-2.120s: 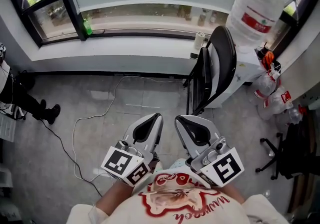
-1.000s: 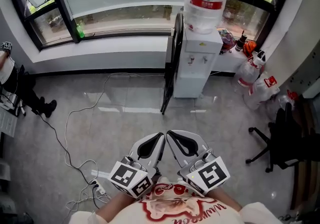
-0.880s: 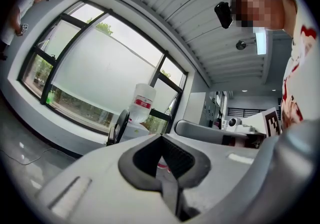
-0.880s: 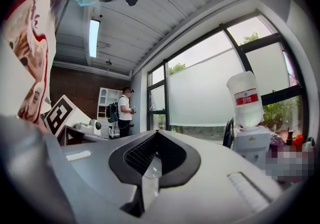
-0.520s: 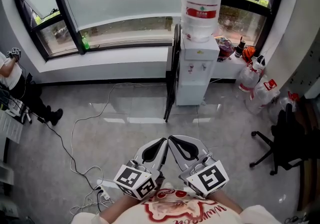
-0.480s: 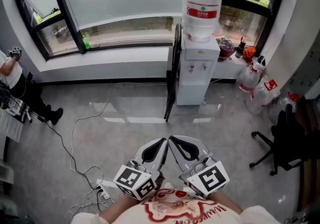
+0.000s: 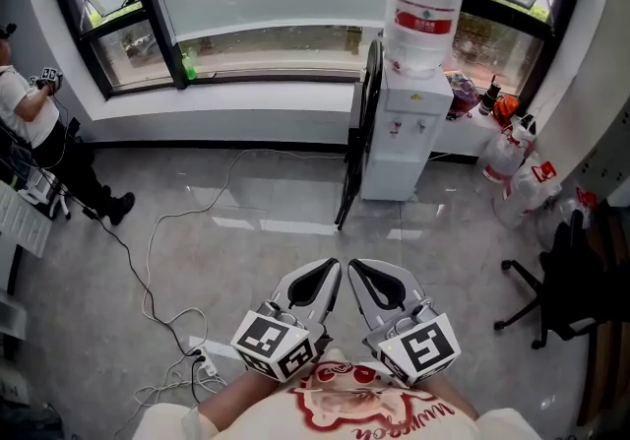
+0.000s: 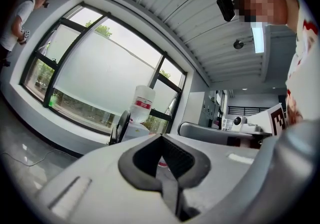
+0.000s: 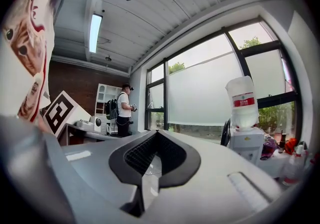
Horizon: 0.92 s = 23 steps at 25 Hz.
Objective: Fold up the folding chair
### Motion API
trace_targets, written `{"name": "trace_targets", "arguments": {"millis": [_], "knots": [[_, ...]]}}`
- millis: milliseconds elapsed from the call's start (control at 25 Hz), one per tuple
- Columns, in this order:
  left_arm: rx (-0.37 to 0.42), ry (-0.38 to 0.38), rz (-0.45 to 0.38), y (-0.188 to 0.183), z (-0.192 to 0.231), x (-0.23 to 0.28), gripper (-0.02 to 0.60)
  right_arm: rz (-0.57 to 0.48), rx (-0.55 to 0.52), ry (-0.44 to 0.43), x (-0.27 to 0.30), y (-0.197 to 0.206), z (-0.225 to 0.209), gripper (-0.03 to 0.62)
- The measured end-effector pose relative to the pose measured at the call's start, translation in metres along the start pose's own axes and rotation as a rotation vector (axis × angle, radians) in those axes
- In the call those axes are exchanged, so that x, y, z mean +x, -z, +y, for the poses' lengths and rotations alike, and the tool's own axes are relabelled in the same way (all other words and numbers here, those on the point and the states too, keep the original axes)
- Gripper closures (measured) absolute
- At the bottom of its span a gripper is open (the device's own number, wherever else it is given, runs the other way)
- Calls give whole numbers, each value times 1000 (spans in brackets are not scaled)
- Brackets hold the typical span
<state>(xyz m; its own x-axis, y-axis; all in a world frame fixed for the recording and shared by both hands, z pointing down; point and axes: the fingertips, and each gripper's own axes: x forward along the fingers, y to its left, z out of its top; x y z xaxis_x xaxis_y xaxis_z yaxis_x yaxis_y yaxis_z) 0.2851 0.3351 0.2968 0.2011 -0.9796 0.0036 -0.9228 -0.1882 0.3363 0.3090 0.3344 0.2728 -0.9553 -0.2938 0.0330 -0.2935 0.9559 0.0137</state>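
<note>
The black folding chair [image 7: 359, 133] stands folded flat and upright, leaning against the left side of the white water dispenser [image 7: 409, 148] under the window. It shows small in the left gripper view [image 8: 120, 127] and edge-on in the right gripper view [image 9: 225, 139]. Both grippers are held low, close to my chest, well short of the chair and side by side. My left gripper [image 7: 330, 267] is shut with nothing in it, its jaws meeting in its own view [image 8: 161, 137]. My right gripper [image 7: 356, 265] is shut and holds nothing too [image 9: 157, 133].
A cable runs over the grey floor to a power strip [image 7: 202, 364] at the left. A person [image 7: 39, 123] stands at the far left. Water bottles and bags [image 7: 517, 167] lie right of the dispenser. A black office chair [image 7: 566, 281] is at the right edge.
I have backed away from the chair, which now sits farther off and nearer the middle of the view. Both grippers stay shut and have drawn closer together.
</note>
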Motion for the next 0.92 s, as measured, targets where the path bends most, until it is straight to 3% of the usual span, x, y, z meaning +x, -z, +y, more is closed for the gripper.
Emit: {"name": "trace_targets", "arguments": {"millis": [920], "knots": [[-8, 17, 8, 4, 3, -21, 581, 8, -11, 1, 0, 0, 26, 569]]}}
